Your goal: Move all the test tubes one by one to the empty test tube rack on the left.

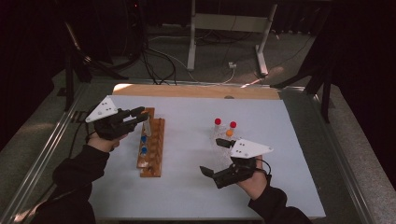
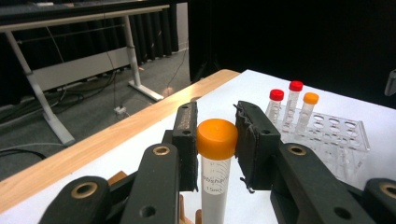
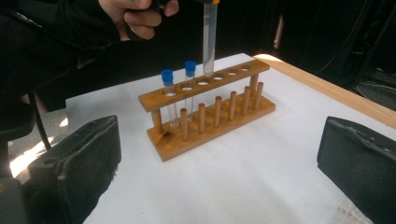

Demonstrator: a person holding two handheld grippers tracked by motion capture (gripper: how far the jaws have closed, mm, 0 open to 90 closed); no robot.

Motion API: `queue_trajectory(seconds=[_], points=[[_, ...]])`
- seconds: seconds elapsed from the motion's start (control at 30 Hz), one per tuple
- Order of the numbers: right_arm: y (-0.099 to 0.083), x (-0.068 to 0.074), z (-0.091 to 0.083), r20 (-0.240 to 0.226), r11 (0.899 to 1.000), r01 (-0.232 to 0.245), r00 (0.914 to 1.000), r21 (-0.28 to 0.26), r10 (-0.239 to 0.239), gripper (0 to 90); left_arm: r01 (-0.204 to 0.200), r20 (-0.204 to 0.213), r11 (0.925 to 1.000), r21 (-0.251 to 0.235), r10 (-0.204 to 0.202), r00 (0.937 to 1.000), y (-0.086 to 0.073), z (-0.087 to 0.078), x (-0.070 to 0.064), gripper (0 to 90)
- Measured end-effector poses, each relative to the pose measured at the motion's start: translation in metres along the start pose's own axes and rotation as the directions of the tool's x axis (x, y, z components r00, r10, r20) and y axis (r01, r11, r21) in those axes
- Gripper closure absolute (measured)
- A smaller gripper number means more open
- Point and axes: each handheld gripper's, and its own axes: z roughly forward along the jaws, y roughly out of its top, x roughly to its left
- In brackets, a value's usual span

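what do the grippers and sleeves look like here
Both are black two-jaw tools with dark, worn pads and brass-coloured pivot bushings. The left gripper and right gripper each carry a pale grey three-cornered plate dotted with small holes. The person wears dark long sleeves.

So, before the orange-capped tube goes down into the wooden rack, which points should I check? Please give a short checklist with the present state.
1. Left gripper holds the orange-capped tube just below its cap, pads close on both sides: ok.
2. Tube hangs upright: ok.
3. Tube tip is right at a free hole of the wooden rack, the fourth from the blue-capped tubes' end: ok; whether it has entered, cannot tell.
4. Blue-capped tubes stand apart from the tube: ok.
5. Right gripper is open and away from the rack: ok.
6. Clear rack holds three more capped tubes: ok.
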Motion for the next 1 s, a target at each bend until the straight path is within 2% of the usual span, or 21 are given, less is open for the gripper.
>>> queue_trajectory(seconds=[0.4,1.0], points=[[0.000,0.000,-0.001,-0.003,1.000,-0.001,1.0000,0.000,0.001,0.0,0.023,-0.015,0.9995,0.019,-0.023,0.9996,-0.017,0.000,0.006,71.9],[0.000,0.000,-0.001,-0.007,1.000,-0.003,1.0000,0.003,0.003,0.0,0.076,-0.008,0.9967,0.027,-0.076,0.9971,-0.052,0.004,0.009,71.9]])
